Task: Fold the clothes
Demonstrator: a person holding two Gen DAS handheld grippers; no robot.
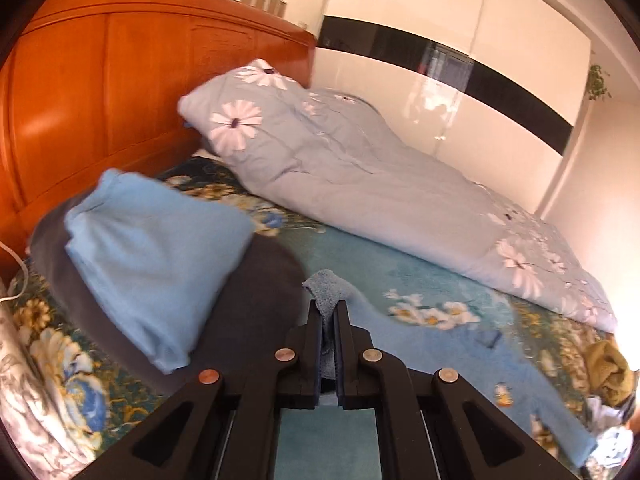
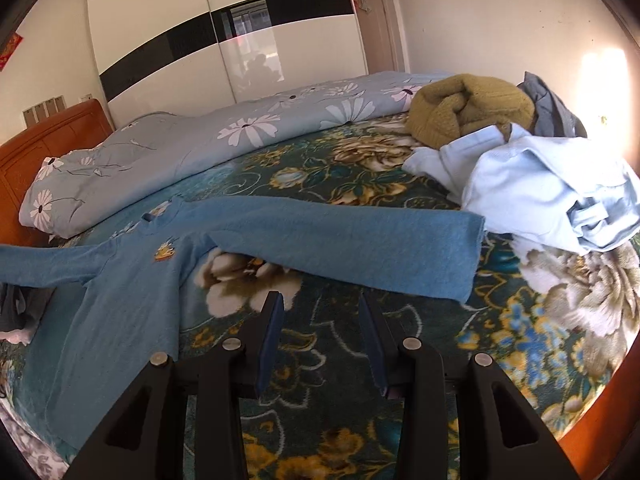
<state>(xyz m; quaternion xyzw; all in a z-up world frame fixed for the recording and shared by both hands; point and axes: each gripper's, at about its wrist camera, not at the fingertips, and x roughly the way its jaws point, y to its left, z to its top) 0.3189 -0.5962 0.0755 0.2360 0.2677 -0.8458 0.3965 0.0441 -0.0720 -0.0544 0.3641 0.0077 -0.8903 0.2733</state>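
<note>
Blue sweater (image 2: 132, 280), one; two hand-held grippers.

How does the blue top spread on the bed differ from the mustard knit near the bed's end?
The blue top lies flat, sleeves stretched out; the mustard knit sits bunched in a heap. The top is thin and smooth; the knit is thick and ribbed. The left gripper pinches the top's fabric; nothing holds the knit. Both rest on the floral bedcover.

blue long-sleeved top (image 2: 132, 280), spread flat, sleeve outstretched
</note>
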